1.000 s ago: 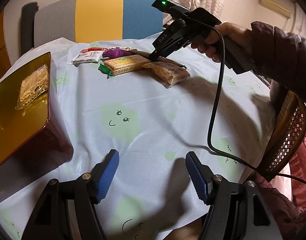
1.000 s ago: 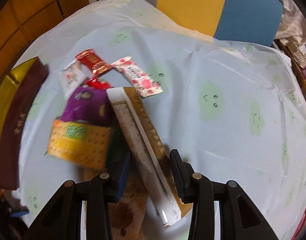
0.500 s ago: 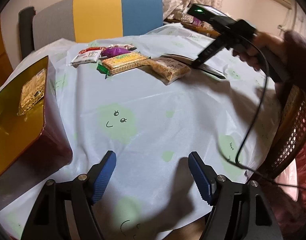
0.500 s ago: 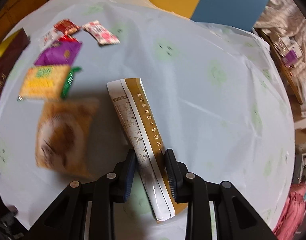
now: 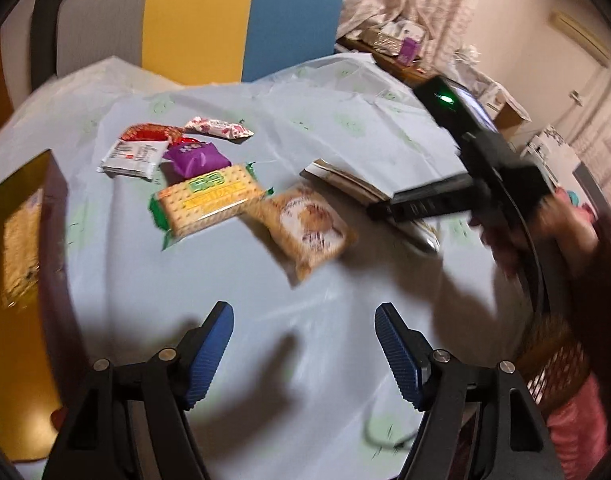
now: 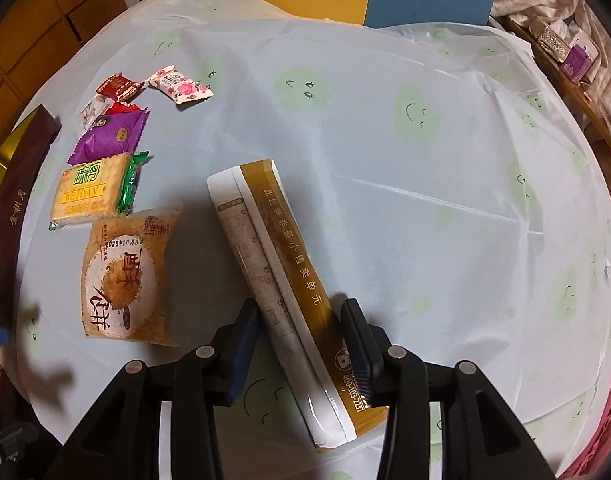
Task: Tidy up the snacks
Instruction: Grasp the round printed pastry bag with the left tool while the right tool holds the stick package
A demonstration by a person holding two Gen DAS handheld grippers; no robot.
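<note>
The right hand-held gripper (image 6: 301, 330) is seen pointing down at the table (image 6: 425, 184), its jaws having just been opening; the long brown-and-white packet (image 6: 281, 280) lies flat between the pads (image 6: 355, 336), and a gap shows beside the left pad, so the packet is no longer clamped. The left hand-held gripper (image 5: 303, 344) is held with its jaws apart and nothing between them, above a bare stretch of cloth. To the left of the long packet a round-pastry packet (image 6: 125, 276) is laid, and beyond it a yellow cracker packet (image 6: 91, 192), a purple packet (image 6: 109, 140) and a few small sweets (image 6: 177, 88) are clustered near the table's left edge. A dark box (image 6: 9, 216) with a gold inside stands at that edge. Much open cloth is left to the right of the long packet. The table is covered by a pale blue cloth with green smiling faces. A chair back (image 5: 201, 20) in grey, yellow and blue is seen behind it.
</note>
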